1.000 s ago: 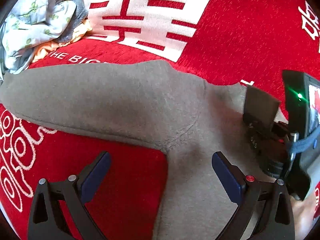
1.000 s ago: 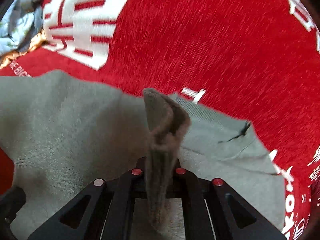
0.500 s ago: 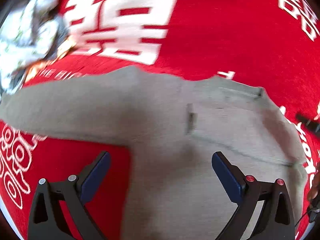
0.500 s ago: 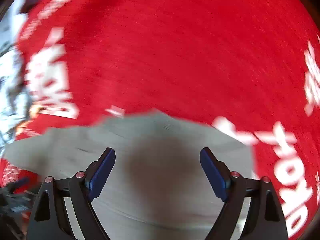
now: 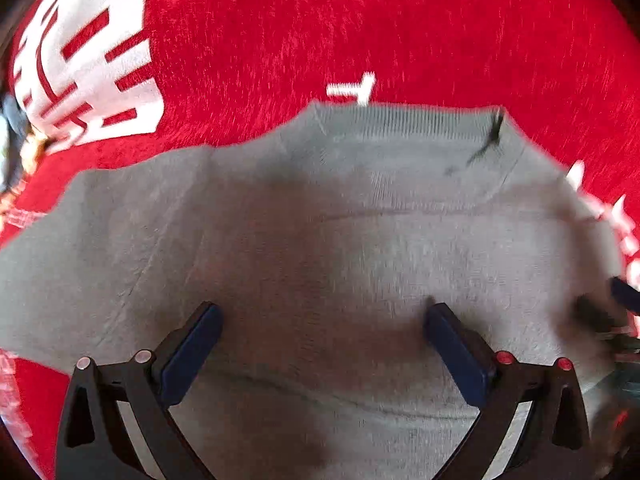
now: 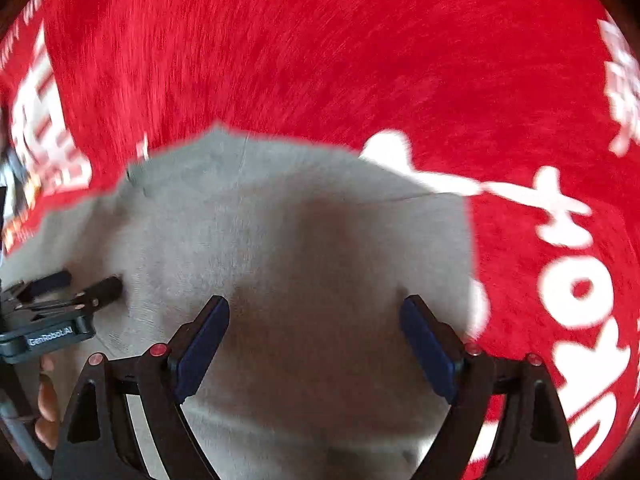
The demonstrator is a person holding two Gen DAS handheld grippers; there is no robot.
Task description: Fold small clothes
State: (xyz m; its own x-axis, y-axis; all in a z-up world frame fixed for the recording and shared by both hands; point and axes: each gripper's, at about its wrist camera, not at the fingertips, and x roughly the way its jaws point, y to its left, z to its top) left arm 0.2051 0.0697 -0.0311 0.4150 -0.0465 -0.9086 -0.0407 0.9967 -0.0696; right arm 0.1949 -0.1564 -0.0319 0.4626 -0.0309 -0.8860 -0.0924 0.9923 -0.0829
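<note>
A grey sweater lies flat on the red cloth, its ribbed collar at the far edge. It fills the lower half of the right wrist view too. My left gripper is open and empty, just above the sweater's chest. My right gripper is open and empty over the sweater's right part. The left gripper also shows in the right wrist view at the left edge, over the sweater.
The red cloth with white printed characters covers the whole surface. More white lettering lies right of the sweater. A pile of other clothes shows at the far left edge, blurred.
My right gripper has let go of the folded sleeve end and opened, then moved right. My left gripper has swung right from the sleeve to the chest below the collar.
</note>
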